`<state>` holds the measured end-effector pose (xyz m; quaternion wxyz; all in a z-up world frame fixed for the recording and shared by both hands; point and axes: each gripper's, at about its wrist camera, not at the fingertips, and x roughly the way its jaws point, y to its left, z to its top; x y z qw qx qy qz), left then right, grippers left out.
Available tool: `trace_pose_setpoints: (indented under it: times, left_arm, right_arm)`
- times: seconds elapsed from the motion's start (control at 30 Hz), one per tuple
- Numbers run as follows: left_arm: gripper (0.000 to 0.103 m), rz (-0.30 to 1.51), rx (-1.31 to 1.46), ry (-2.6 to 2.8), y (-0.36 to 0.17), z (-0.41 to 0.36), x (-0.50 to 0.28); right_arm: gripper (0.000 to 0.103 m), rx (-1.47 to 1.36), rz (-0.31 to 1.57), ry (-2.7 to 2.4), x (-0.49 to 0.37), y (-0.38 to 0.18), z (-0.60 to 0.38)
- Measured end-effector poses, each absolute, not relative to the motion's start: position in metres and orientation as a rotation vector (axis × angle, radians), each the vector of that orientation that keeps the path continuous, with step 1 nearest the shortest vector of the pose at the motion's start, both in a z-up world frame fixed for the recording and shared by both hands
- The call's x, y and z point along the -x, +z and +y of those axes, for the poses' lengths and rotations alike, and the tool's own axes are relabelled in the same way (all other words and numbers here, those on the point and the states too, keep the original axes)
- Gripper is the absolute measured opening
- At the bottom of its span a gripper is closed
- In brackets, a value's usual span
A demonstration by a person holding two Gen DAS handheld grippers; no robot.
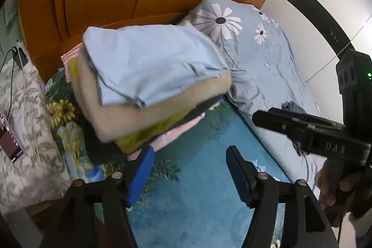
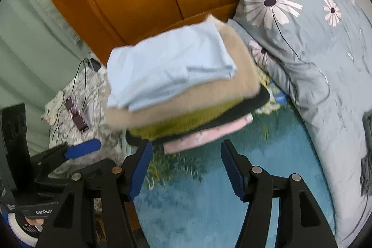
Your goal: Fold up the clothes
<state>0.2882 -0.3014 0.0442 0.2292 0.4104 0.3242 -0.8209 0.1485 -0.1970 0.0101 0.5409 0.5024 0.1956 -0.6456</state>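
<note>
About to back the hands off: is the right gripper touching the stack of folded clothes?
Apart. In the right wrist view the right gripper stands open and empty, with teal bedspread showing between its fingertips and the clothes stack.

Stack of folded clothes [image 2: 181, 90] is motion-blurred in both views, esp. its near edges, so the count of layers under the beige one can't be told; the dark layer and pink one [image 2: 207, 134] show only as thin edges. Pink-white striped cloth [image 1: 69, 62] behind the stack is mostly hidden, and the small grey garment [image 1: 293, 107] on the quilt is partly covered by the right gripper [image 1: 260, 119]. Hand [image 1: 330, 187] on that gripper's handle is cut off at the frame edge, and the dark screen device [image 1: 10, 138] on the leaf-print cloth is too small and cropped to ID.
</note>
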Motion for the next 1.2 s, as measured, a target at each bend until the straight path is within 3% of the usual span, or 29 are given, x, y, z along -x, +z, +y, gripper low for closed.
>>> trace_pose_setpoints:
  times: [0.13,0.27,0.37,0.43,0.6,0.7,0.97,1.2]
  left_arm:
    - [0.076,0.875,-1.116,-2.256,0.051,-0.275,-0.292]
    - [0.086,0.894,-1.086,-2.253,0.058,-0.257,-0.294]
    - [0.095,0.925,-1.044,-2.252,0.061,-0.244,-0.301]
    - [0.103,0.915,-1.016,-2.248,0.063,-0.234,-0.307]
    - [0.103,0.910,-0.960,-2.232,0.063,-0.221,-0.319]
    - [0.103,0.937,-0.890,-2.218,0.064,-0.220,-0.328]
    - [0.103,0.916,-0.741,-2.235,0.078,-0.229,-0.343]
    - [0.103,0.828,-0.776,-2.180,0.062,-0.250,-0.334]
  right_arm:
    - [0.064,-1.192,0.484,-1.525,-0.159,0.010,-0.170]
    - [0.066,-1.196,0.484,-1.511,-0.168,0.010,-0.147]
    - [0.077,-1.181,0.481,-1.514,-0.173,0.012,-0.130]
    - [0.078,-1.167,0.475,-1.522,-0.176,0.015,-0.119]
    - [0.080,-1.150,0.467,-1.548,-0.176,0.017,-0.100]
    - [0.100,-1.109,0.471,-1.580,-0.175,0.019,-0.092]
    - [0.101,-0.888,0.457,-1.721,-0.175,0.025,-0.084]
    - [0.101,-0.850,0.487,-1.729,-0.176,0.017,-0.104]
